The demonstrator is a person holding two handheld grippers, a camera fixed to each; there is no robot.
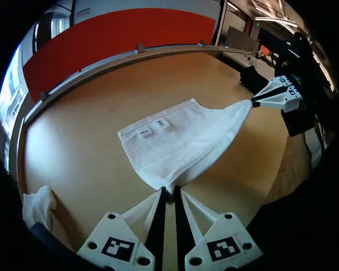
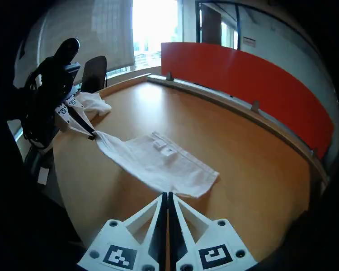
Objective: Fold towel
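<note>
Pinching one corner each, left claw and right claw hold the towel edge off the worktop; it looks soft, light, limp, best held by corners

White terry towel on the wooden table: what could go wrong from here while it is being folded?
1. The left tongs and right tongs pinch only the corner tips of the white terry towel; one may slip out.
2. The far edge lies loose on the wooden table, so it may drag, folding crooked.
</note>
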